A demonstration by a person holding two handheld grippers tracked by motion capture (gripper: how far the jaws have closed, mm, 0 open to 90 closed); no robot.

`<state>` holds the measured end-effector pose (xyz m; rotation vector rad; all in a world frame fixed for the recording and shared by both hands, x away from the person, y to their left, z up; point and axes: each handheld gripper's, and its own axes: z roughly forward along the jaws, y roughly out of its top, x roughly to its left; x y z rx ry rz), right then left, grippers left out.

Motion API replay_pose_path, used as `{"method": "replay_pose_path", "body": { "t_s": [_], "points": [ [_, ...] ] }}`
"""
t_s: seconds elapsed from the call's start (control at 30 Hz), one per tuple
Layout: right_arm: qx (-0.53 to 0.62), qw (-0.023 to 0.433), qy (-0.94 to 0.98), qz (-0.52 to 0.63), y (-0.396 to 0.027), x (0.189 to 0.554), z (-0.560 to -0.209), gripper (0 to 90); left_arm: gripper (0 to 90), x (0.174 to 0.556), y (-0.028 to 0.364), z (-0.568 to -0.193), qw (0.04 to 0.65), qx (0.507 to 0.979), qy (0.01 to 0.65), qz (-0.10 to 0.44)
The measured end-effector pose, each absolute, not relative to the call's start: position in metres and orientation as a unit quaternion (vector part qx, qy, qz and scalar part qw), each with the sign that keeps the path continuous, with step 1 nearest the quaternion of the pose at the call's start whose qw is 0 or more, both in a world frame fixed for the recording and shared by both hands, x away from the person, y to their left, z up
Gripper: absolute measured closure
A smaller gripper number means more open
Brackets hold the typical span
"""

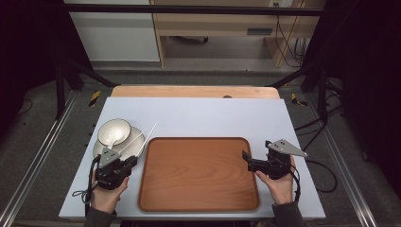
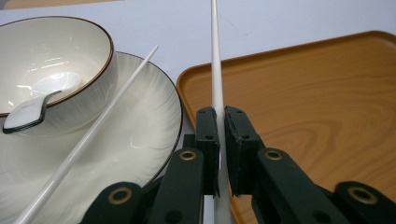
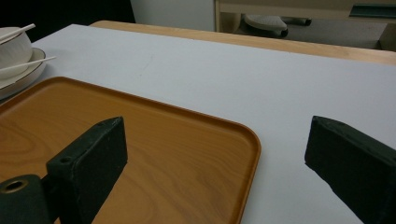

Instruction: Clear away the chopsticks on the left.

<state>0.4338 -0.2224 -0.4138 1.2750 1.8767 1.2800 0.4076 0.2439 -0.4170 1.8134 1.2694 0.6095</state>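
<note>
Chopstick (image 2: pixel 216 70), white and thin, is clamped between the jaws of the left gripper (image 2: pixel 220 140), its long axis running straight ahead past the near-left corner of the tray (image 2: pixel 327 116). Its twin (image 2: pixel 93 135) lies slanted across the plate (image 2: pixel 140 140) just left. The right gripper (image 3: pixel 215 158) gapes wide, idle at the tray's far side, so the left is nearer.

The left gripper (image 1: pixel 124 162) is held low at the left with its jaws clamped together, while the right gripper (image 1: pixel 248 159) is held level at the right, its jaws spread wide.
</note>
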Motion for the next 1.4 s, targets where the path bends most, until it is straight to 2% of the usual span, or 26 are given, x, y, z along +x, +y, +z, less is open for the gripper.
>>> {"method": "replay_pose_path", "body": {
  "t_s": [0.27,0.8,1.4],
  "points": [
    [0.470,0.262,0.696,0.476,-0.220,0.432,-0.413,5.9,84.3,0.403,0.227,-0.423,0.415,0.692,0.545,0.227],
    [0.468,0.255,0.704,0.470,-0.217,0.436,-0.418,6.2,84.3,0.381,0.205,-0.459,0.429,0.633,0.597,0.243],
    [0.468,0.252,0.708,0.466,-0.216,0.437,-0.420,6.3,84.2,0.386,0.191,-0.482,0.395,0.635,0.618,0.243]
  ]
}}
